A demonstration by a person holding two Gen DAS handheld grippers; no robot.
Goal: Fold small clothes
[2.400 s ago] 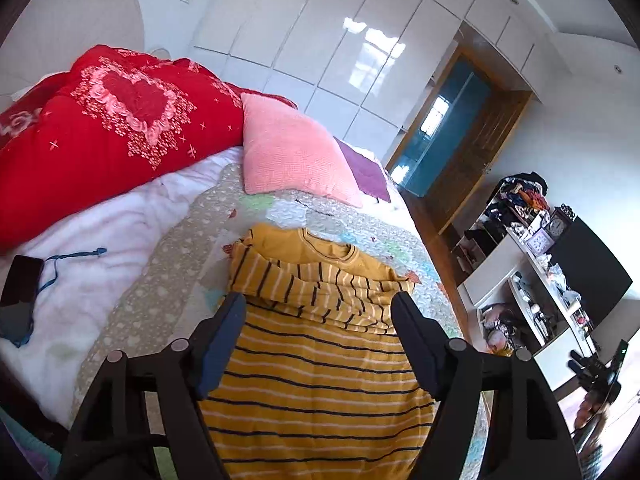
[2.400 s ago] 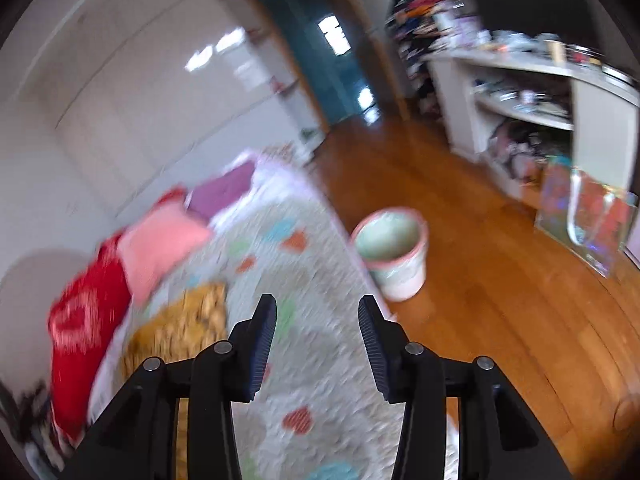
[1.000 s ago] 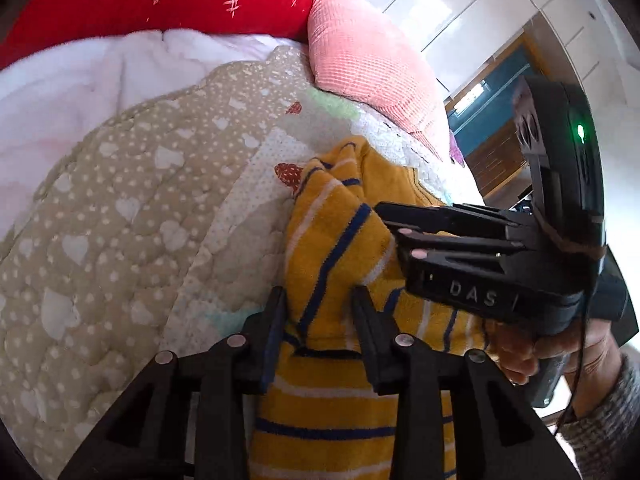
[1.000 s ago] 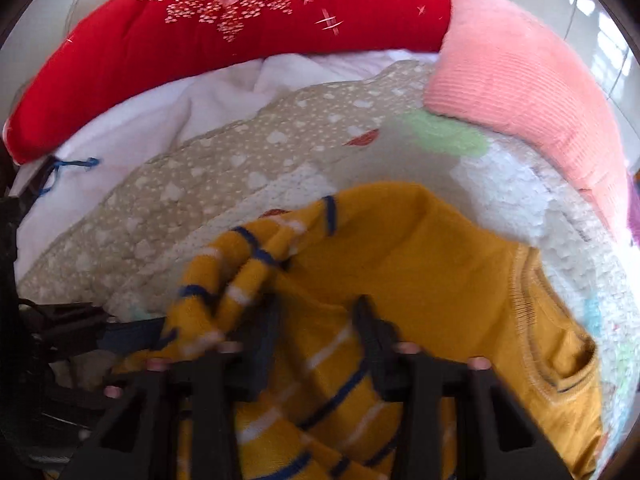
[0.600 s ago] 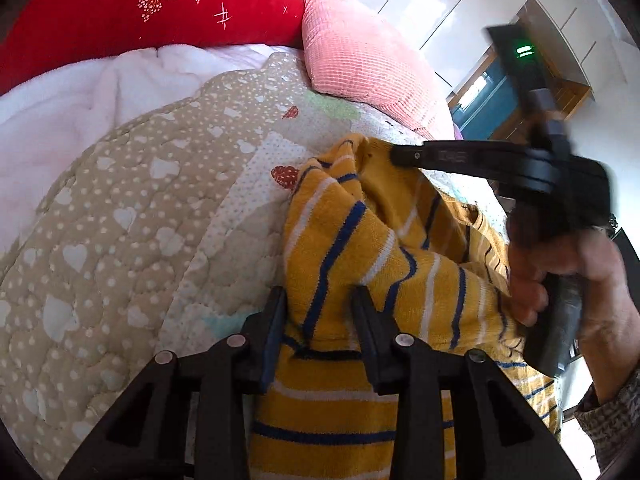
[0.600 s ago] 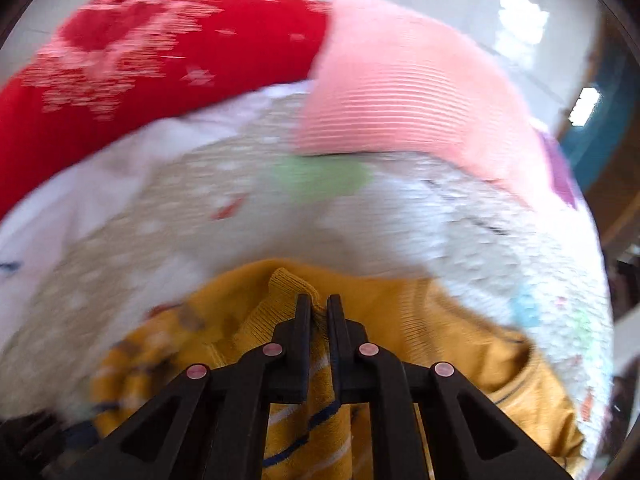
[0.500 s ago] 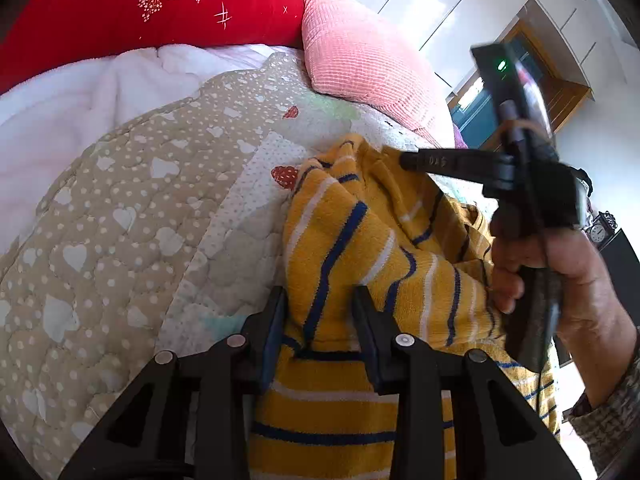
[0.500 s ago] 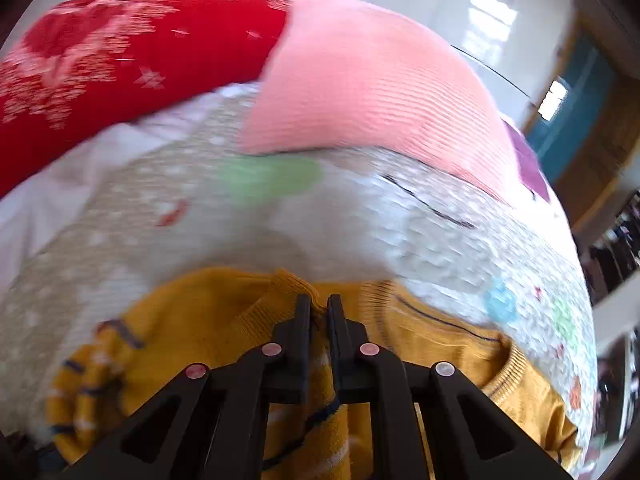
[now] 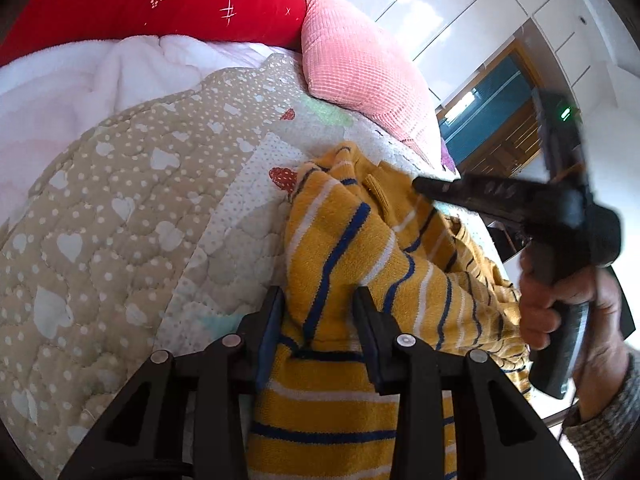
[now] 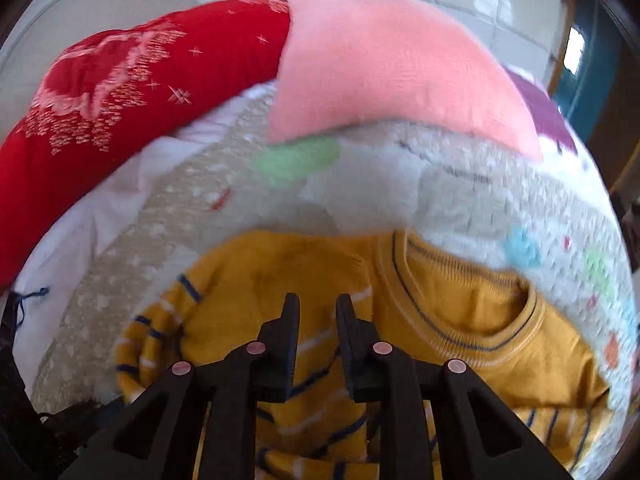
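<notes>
Quilted beige-and-white bedspread with heart patches (image 9: 132, 216) covers the bed where a small mustard-yellow knitted sweater with navy and white stripes (image 9: 344, 264) lies half gathered, its ribbed neckline toward the salmon-pink ribbed cushion (image 9: 360, 76) and the red embroidered pillow (image 9: 160, 4) at the head of the bed. Left tongs (image 9: 318, 312) are clamped on a raised ridge of the sweater's striped cloth, apparently at the sleeve or side edge nearest the bare quilt, with the fabric bulging up between the two black fingers. Right tongs (image 10: 317, 320), seen from the left wrist view as a dark tool (image 9: 504, 200) in a person's hand (image 9: 560, 304), stand slightly parted above the plain yellow shoulder panel beside the collar; cloth shows in the narrow gap, but whether it is pinched cannot be told from these blurred views. Everything turns on the sweater's long axis, which runs from the collar near the cushions back toward the person, with the held fold lying on the left side and the garment's body stretching away to the right. Judged from this layout, the left hand is the nearer to the edge to be carried across, while the right hand sits nearer the neckline, placed to steady or take the shoulder.
</notes>
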